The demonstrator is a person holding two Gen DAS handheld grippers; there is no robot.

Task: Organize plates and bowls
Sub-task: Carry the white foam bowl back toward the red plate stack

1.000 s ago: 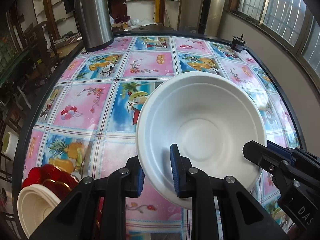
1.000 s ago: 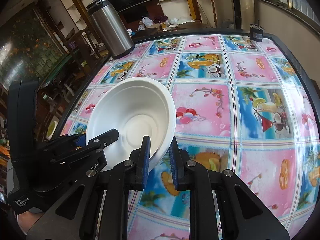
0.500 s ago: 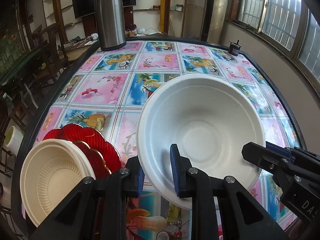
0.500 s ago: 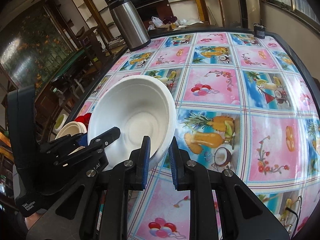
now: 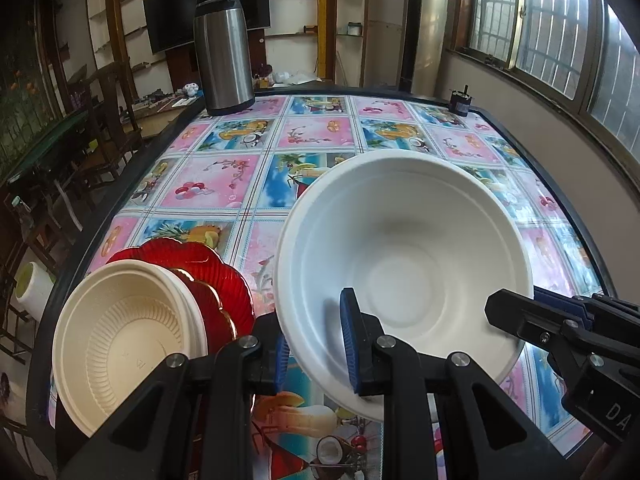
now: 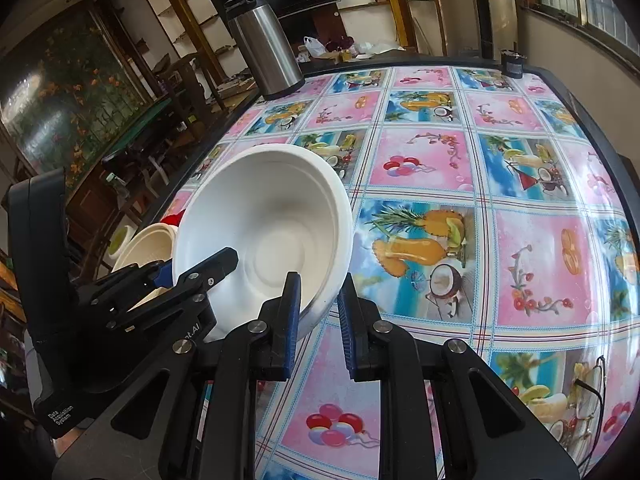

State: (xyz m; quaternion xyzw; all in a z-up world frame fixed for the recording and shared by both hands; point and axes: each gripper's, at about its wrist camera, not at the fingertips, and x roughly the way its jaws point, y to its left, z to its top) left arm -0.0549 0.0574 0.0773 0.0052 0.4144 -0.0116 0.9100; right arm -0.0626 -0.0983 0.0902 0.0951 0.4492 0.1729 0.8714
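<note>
A large white bowl [image 5: 404, 264] is held up off the table, tilted, by both grippers. My left gripper [image 5: 316, 350] is shut on its near left rim. My right gripper [image 6: 318, 318] is shut on its right rim and shows at the right of the left wrist view [image 5: 560, 320]. The bowl also shows in the right wrist view [image 6: 268, 240]. At the table's near left corner a cream ribbed bowl [image 5: 124, 340] rests on red scalloped plates [image 5: 200, 268]; they peek out behind the white bowl in the right wrist view [image 6: 144, 248].
A steel thermos [image 5: 224, 52] stands at the far left of the fruit-patterned table [image 5: 224, 184]. A small dark object [image 5: 460, 102] sits at the far right corner. Eyeglasses [image 6: 592, 384] lie near the right edge. Chairs stand to the left.
Both grippers have carried the white bowl back toward the near edge and raised it. The cream bowl and red plates have come fully into view at the left.
</note>
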